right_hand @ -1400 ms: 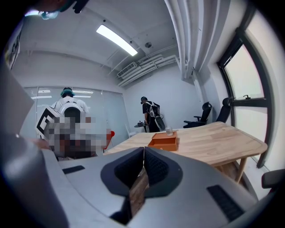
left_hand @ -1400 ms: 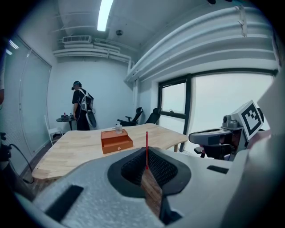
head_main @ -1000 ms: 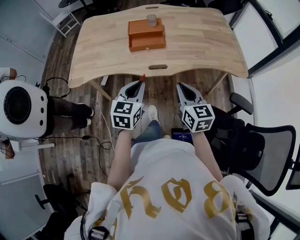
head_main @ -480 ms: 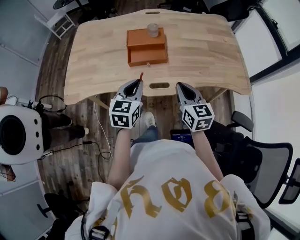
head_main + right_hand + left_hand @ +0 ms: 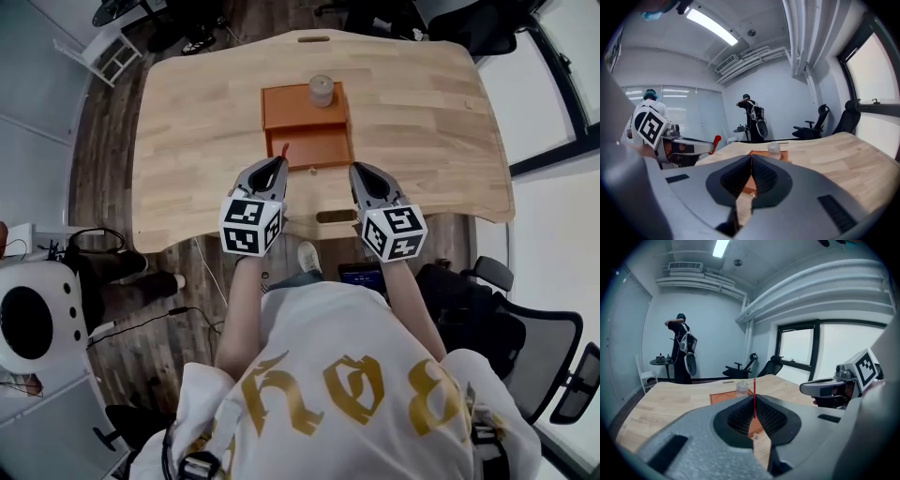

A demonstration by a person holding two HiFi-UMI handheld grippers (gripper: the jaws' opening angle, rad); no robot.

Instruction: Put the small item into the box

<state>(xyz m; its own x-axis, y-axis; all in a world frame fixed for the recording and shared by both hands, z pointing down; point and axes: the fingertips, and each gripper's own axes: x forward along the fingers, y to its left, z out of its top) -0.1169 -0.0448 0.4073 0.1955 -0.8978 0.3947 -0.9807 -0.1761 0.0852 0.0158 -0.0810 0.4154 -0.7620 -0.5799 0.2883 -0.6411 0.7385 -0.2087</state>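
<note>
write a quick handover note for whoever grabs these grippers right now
The left gripper is shut on the thin red stick, held just in front of the orange box.
The right gripper is shut and empty, beside the left one.
The orange box sits in the middle of the table, with a clear jar on its top.
Done: the stick is in the jaws.
Left to do: get it into the box.

On the table (image 5: 187, 141) we see the box (image 5: 307, 136) near the middle, with a jar (image 5: 322, 90) on its far part. Just before the box, our left gripper (image 5: 277, 163) and right gripper (image 5: 357, 170) lie side by side. A stick (image 5: 283, 152) stands pinched in the left one's jaws.
</note>
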